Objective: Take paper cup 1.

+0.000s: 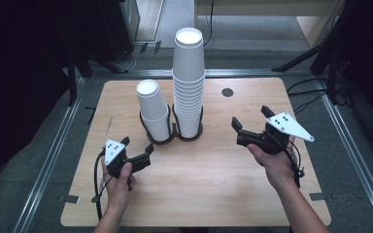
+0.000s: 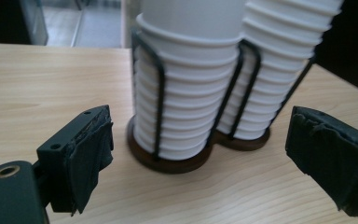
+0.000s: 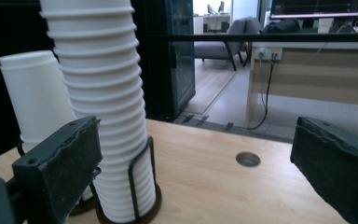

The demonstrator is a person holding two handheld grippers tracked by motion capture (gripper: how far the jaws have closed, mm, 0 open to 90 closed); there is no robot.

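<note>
Two stacks of white paper cups — a short stack (image 1: pixel 151 110) and a tall stack (image 1: pixel 189 80) — stand in a black wire double holder (image 1: pixel 171 134) near the desk's (image 1: pixel 213 194) far edge. The left gripper (image 1: pixel 137 151) and right gripper (image 1: pixel 250 121) hover spread wide, gripping nothing; no cup looks mid-transfer, and moving cups between the stacks seemingly remains.

two stacks of cups are standing side by side in a double wire holder (image 1: pixel 171 137) toward the back middle of the surface (image 1: pixel 213 194), the shorter stack (image 1: pixel 154 110) left of the taller stack (image 1: pixel 189 82). the left gripper (image 1: pixel 137 153) is hovering in front of the shorter stack, and the right gripper (image 1: pixel 249 122) is sitting well to the right of the taller one, with a round hole (image 1: pixel 227 92) in the surface lying behind it.
</note>
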